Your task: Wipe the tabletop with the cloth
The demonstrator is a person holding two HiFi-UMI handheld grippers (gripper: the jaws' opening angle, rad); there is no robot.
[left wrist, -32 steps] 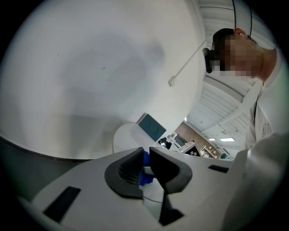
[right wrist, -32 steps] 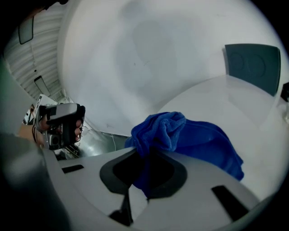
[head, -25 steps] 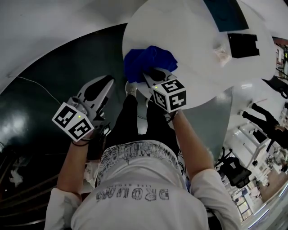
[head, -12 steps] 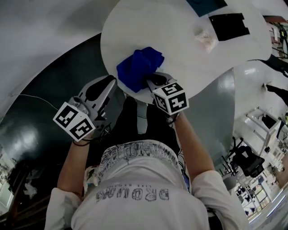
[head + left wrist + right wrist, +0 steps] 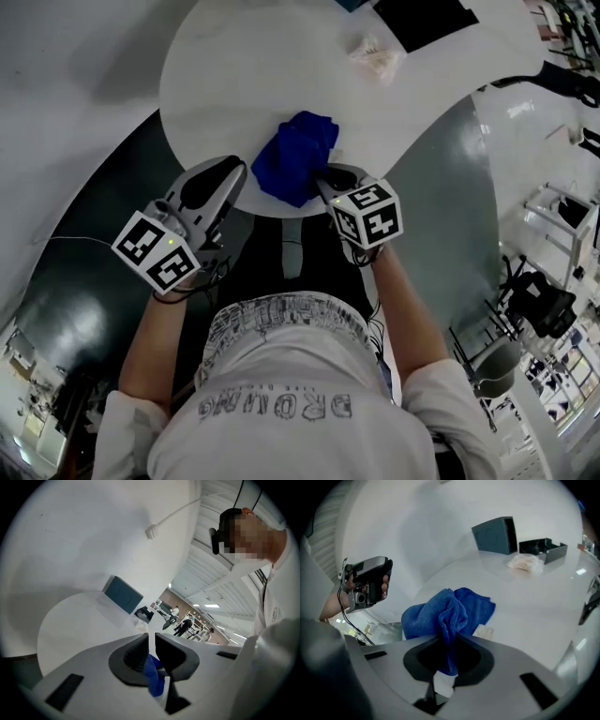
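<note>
A blue cloth (image 5: 295, 155) lies bunched on the round white table (image 5: 234, 66), close to its near edge. My right gripper (image 5: 323, 176) is shut on the cloth's near end. In the right gripper view, a fold of the cloth (image 5: 445, 609) runs down between the jaws of that gripper (image 5: 449, 641), with a white tag (image 5: 483, 631) beside it. My left gripper (image 5: 234, 173) hovers at the table's near rim, just left of the cloth and apart from it. In the left gripper view, its jaws (image 5: 151, 644) stand together with only a slit, and a bit of blue shows low in it.
At the table's far side stand a teal box (image 5: 494, 535), a black tray (image 5: 541, 549) and a pale crumpled wad (image 5: 525, 563). Dark floor surrounds the table. The person's legs are right under the near edge. People and furniture stand far off at the right.
The head view has swung, so the table now sits further left and higher. The right gripper has kept its hold on the cloth at the near edge. The left gripper stays beside it.
</note>
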